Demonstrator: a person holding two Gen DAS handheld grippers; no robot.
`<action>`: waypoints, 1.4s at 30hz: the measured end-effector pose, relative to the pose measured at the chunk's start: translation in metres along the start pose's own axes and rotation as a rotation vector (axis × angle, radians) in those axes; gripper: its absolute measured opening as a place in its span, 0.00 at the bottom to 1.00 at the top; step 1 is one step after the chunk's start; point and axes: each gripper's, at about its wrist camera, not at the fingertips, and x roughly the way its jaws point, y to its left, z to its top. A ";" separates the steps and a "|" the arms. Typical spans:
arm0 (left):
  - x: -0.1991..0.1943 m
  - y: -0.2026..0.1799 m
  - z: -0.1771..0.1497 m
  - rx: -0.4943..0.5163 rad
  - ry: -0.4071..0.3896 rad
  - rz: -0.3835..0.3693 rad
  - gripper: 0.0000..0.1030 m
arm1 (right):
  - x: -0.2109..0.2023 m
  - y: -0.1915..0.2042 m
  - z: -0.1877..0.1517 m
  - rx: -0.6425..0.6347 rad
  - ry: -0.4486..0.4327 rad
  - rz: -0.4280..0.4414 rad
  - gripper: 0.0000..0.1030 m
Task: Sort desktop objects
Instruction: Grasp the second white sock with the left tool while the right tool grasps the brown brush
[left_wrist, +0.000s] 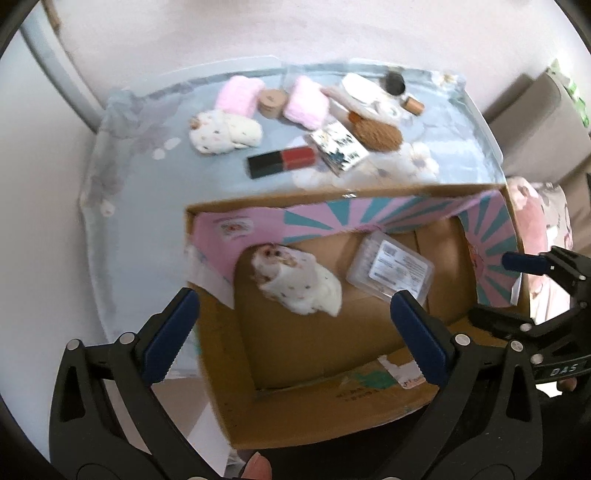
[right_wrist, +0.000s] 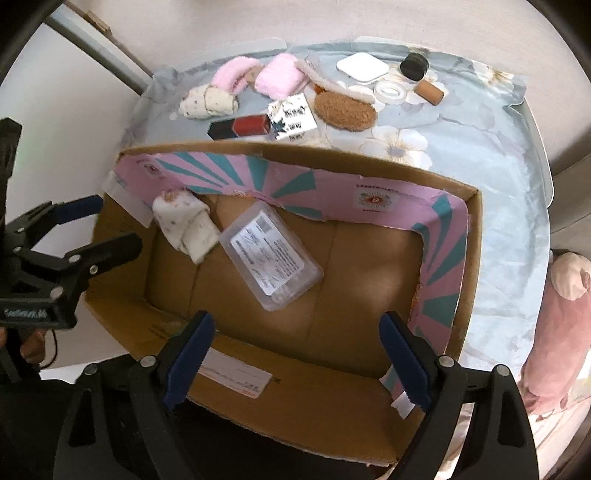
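An open cardboard box (left_wrist: 321, 350) (right_wrist: 332, 373) with pink and teal flaps stands on the table's near side. Inside lie a rolled white spotted cloth (left_wrist: 299, 280) (right_wrist: 186, 225) and a clear plastic case (left_wrist: 391, 267) (right_wrist: 271, 254). My left gripper (left_wrist: 295, 332) is open and empty above the box's near left part. My right gripper (right_wrist: 295, 358) is open and empty above the box's near edge. Behind the box lie a second white cloth roll (left_wrist: 225, 131) (right_wrist: 208, 101), two pink rolls (left_wrist: 236, 96) (left_wrist: 306, 101), a red and black box (left_wrist: 282, 160) (right_wrist: 240, 127), a patterned card pack (left_wrist: 338, 146) (right_wrist: 291, 118) and a brown brush (left_wrist: 376, 133) (right_wrist: 345, 109).
The table has a blue flowered cloth (left_wrist: 140, 206) (right_wrist: 498, 177). At the back stand a round wooden box (left_wrist: 273, 101), a white pad (right_wrist: 362, 68), a black jar (right_wrist: 413, 66), a tape ring (right_wrist: 389, 92) and a cork tube (right_wrist: 430, 90). A pink soft toy (right_wrist: 554, 332) is on the right.
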 end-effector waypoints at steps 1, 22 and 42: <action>-0.001 0.002 0.001 -0.004 0.000 0.009 1.00 | -0.004 0.000 0.001 0.004 -0.019 -0.002 0.86; -0.050 0.049 0.068 0.000 -0.077 0.015 1.00 | -0.052 0.003 0.042 -0.022 -0.113 0.006 0.86; 0.113 0.109 0.155 -0.071 0.056 -0.053 1.00 | 0.055 -0.060 0.183 0.315 -0.046 -0.004 0.86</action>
